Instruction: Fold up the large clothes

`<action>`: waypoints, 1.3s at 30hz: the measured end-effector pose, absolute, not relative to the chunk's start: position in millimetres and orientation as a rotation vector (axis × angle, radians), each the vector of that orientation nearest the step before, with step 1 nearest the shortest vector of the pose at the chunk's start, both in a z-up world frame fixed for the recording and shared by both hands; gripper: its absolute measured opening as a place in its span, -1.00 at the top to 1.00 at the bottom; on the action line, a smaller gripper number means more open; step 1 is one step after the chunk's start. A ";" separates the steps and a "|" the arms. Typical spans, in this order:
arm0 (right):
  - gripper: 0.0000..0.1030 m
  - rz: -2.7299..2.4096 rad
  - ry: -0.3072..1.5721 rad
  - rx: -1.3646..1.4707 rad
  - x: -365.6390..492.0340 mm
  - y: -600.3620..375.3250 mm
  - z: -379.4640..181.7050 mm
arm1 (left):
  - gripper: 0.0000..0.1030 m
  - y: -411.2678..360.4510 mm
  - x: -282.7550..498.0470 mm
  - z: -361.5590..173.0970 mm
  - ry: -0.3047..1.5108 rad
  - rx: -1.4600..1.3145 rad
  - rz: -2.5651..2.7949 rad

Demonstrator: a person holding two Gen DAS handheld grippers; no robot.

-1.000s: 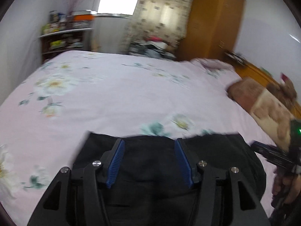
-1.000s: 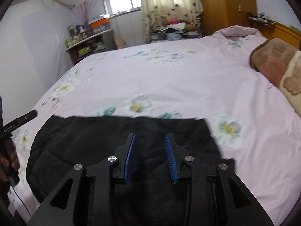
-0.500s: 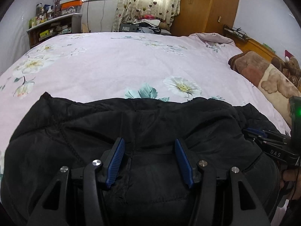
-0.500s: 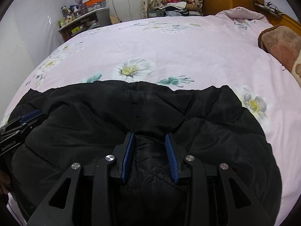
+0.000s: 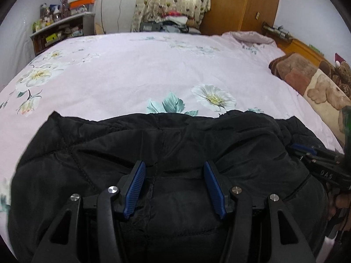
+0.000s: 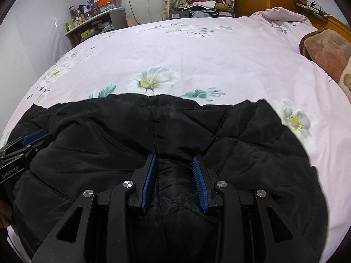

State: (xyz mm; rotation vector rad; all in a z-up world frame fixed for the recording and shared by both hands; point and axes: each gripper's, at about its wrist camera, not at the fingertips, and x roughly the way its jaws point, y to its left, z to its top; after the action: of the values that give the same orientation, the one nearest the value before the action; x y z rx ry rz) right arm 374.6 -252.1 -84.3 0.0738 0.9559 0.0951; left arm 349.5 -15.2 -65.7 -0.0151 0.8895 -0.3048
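A black quilted jacket [image 5: 175,144] lies bunched on the near part of the pink floral bed [image 5: 136,70]; it also shows in the right wrist view [image 6: 175,131]. My left gripper [image 5: 174,166] stands open, its blue pads either side of a raised fold of the jacket. My right gripper [image 6: 175,160] has its pads closer together, pinching a fold of the jacket. Each gripper shows at the edge of the other's view: the right gripper [image 5: 307,151], the left gripper [image 6: 33,138].
A brown bear-print blanket [image 5: 311,81] lies at the bed's right side. A cluttered shelf [image 5: 57,32] stands far left. A wooden wardrobe [image 5: 241,4] and a pile of clothes [image 5: 173,22] are behind the bed. Bare bedsheet stretches beyond the jacket.
Both grippers dropped down and tilted over the jacket, which now spreads wider on the bed. Since half a second ago little has moved.
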 end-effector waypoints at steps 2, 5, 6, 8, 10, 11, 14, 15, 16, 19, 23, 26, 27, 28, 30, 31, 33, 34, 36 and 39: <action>0.33 0.104 0.945 0.075 371.6 -257.4 -65.9 | -0.12 -10.7 349.6 -49.4 0.906 -0.001 -0.323; 0.33 0.074 0.872 0.062 363.8 -275.0 -41.3 | -0.13 2.9 344.5 -21.6 0.804 0.044 -0.319; 0.33 0.063 0.863 0.063 363.6 -281.3 -39.4 | -0.14 8.9 346.3 -18.7 0.781 0.064 -0.300; 0.33 0.002 0.899 0.060 369.9 -298.6 -50.4 | -0.15 21.2 359.1 -33.4 0.824 0.083 -0.237; 0.33 -0.027 0.966 0.079 378.1 -314.0 -74.8 | -0.18 31.1 368.9 -58.5 0.896 0.046 -0.236; 0.33 -0.022 0.977 0.099 379.4 -318.7 -83.5 | -0.19 35.2 369.1 -67.3 0.889 0.015 -0.244; 0.33 -0.030 0.954 0.101 380.8 -318.5 -93.4 | -0.19 32.7 370.1 -75.1 0.858 0.006 -0.230; 0.33 -0.036 0.957 0.088 383.1 -316.5 -97.8 | -0.19 31.3 371.2 -77.2 0.857 0.008 -0.226; 0.33 -0.038 0.959 0.091 385.9 -316.8 -101.0 | -0.19 31.2 372.5 -78.5 0.857 0.005 -0.226; 0.33 -0.035 0.966 0.114 389.5 -319.7 -105.8 | -0.19 35.8 374.2 -79.3 0.862 -0.020 -0.234; 0.33 -0.056 0.981 0.081 384.6 -316.0 -94.6 | -0.17 33.7 371.2 -59.9 0.891 0.011 -0.214; 0.33 -0.073 0.924 0.058 366.3 -309.5 -64.1 | -0.15 36.6 349.1 -32.6 0.838 0.005 -0.225; 0.33 -0.058 0.896 0.079 356.2 -307.3 -52.5 | -0.15 35.2 339.6 -24.9 0.816 0.004 -0.239; 0.33 -0.044 0.874 0.092 347.3 -303.4 -43.1 | -0.15 31.3 326.3 -16.1 0.792 0.001 -0.260; 0.33 -0.014 0.834 0.101 327.6 -289.9 -27.0 | -0.15 19.9 303.6 -5.8 0.765 -0.017 -0.312; 0.33 0.017 0.812 0.111 317.9 -279.6 -20.3 | -0.15 11.4 292.6 -3.0 0.755 -0.029 -0.347; 0.33 0.074 0.798 0.117 303.2 -261.4 -15.5 | -0.15 -10.3 274.7 -5.1 0.742 -0.040 -0.414; 0.33 0.100 0.800 0.112 297.3 -251.2 -17.0 | -0.15 -22.4 271.0 -12.3 0.754 -0.023 -0.437; 0.33 0.140 0.847 0.103 297.4 -236.0 -32.7 | -0.16 -39.3 275.6 -34.5 0.815 0.001 -0.436; 0.33 0.137 0.917 0.079 312.3 -234.1 -64.0 | -0.16 -44.4 285.9 -56.1 0.847 -0.016 -0.413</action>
State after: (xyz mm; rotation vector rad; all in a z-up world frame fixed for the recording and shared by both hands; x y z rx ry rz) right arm 312.3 -234.1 -64.0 0.0787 0.9174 0.1371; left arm 285.9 -44.4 -56.1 -0.0164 0.8465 -0.4129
